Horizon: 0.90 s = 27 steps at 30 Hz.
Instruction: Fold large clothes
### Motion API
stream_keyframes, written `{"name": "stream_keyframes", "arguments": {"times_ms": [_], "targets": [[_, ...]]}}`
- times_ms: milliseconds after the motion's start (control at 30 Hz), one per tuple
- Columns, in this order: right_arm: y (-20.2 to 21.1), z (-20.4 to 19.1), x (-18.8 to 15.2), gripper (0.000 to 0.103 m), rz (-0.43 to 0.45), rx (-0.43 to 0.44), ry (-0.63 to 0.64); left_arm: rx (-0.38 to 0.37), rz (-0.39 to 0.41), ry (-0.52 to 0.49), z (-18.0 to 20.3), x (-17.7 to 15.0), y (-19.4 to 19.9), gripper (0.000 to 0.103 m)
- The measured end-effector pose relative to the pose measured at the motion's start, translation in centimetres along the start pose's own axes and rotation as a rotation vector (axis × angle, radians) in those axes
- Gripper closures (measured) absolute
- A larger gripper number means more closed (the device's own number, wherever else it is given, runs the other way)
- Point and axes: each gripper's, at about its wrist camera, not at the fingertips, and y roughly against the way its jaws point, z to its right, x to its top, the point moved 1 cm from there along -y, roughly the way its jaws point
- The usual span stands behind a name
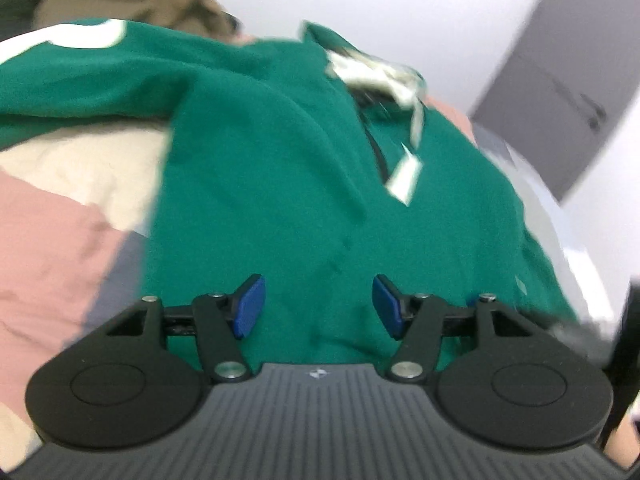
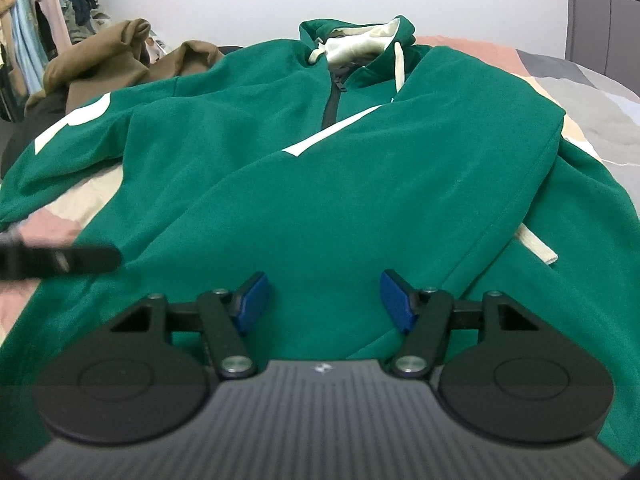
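Green zip hoodie (image 2: 340, 184) lay front-up on the patchwork bedspread (image 2: 576, 92), hood (image 2: 360, 40) at the far end, hem nearest both grippers, so its long axis ran straight away from the tongs along the zip (image 2: 334, 100). Right-hand sleeve (image 2: 400, 168) was already crossed over the chest, cream cuff (image 2: 536, 248) poking out at the right edge; the other sleeve (image 2: 76, 136) was spread out to the left, toward a brown garment (image 2: 120, 60). Right gripper (image 2: 324, 302) hovered over the lower body panel, jaws spread, fabric visible between the blue pads (image 2: 252, 304) but nothing pinched. Left gripper (image 1: 318, 306) was likewise spread and empty over the hem area, closer to the garment's left edge where bedspread showed beside it; that view was motion-blurred. Judgement: the left gripper was nearer the loose sleeve, so that sleeve fold was probably its job. Both sat at the hem end, well placed for a hem-to-hood fold afterwards.
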Motion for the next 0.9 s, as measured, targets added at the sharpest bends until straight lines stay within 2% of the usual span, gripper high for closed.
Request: {"name": "stream_keyframes", "arguments": {"times_ms": [167,300,567,767,867,900], "targets": [[0.2,-0.6,-0.4,0.040,0.006,-0.026,0.038,0.114,0.084,0.143,-4.6,2.5,0.9,0.036],[0.4,-0.5,-0.4,0.040,0.010,-0.034,0.043,0.173,0.122,0.258,-8.2,4.2,1.2,0.036],[0.8,-0.7,-0.7,0.039,0.019,-0.044,0.059,0.328,0.199,0.364,-14.3,7.9,2.2,0.035],[0.8,-0.9,-0.7,0.039,0.017,-0.051,0.064,0.359,0.213,0.542,-21.5,9.2,3.3,0.035],[0.7,-1.0,-0.6,0.039,0.014,-0.056,0.064,0.396,0.234,0.611,-25.2,8.9,4.0,0.035],[0.7,-1.0,-0.6,0.039,0.014,-0.057,0.064,0.388,0.244,0.655,-26.6,8.5,4.2,0.035]]}}
